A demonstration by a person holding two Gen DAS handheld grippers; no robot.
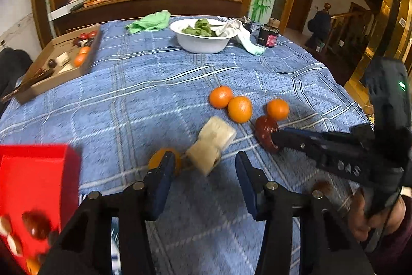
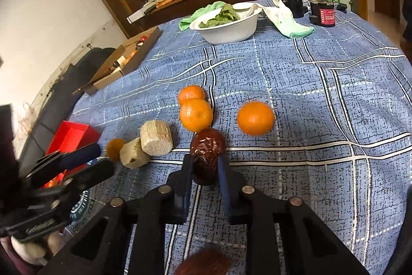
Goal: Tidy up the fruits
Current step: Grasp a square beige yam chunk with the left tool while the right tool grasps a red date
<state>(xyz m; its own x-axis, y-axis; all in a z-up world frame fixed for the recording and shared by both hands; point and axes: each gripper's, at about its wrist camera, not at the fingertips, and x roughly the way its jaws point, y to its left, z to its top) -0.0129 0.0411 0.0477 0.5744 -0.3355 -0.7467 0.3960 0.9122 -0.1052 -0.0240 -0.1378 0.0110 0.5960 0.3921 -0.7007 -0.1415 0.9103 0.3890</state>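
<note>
Dim warm indoor light, fisheye warp, motion blur

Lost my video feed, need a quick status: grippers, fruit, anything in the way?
Right gripper shut on dark red fruit. Left gripper open, nothing gripped, beside the pale chunks. Three oranges loose just beyond. Red bin at left.
</note>
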